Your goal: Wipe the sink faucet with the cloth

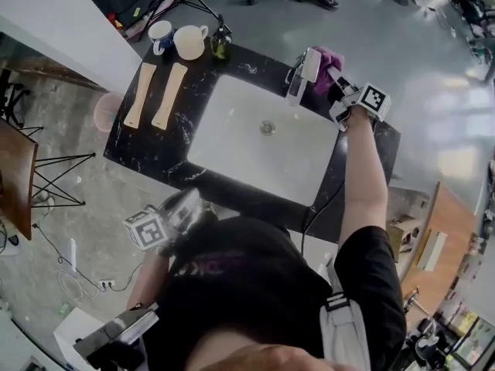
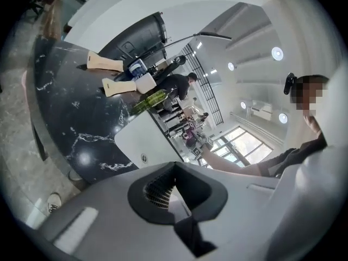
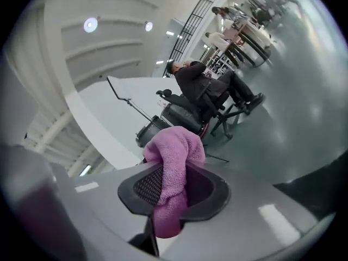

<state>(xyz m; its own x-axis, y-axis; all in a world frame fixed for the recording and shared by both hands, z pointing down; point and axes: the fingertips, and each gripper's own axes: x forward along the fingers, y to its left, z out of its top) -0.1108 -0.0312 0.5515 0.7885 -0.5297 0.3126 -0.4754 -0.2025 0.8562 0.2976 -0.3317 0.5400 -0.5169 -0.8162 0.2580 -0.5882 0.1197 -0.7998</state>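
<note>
On the black marble counter, the silver faucet stands at the far rim of the white sink. My right gripper is shut on the purple cloth, right beside the faucet's right side; I cannot tell whether the cloth touches it. In the right gripper view the cloth bulges out from between the jaws of the right gripper, and the faucet is not seen there. My left gripper hangs at the counter's near edge, away from the faucet. Its jaws stand apart with nothing between them in the left gripper view.
Two wooden boards, two cups and a green bottle sit at the counter's left and far-left end. A pink bin stands on the floor beside it. A person sits in a chair beyond the counter.
</note>
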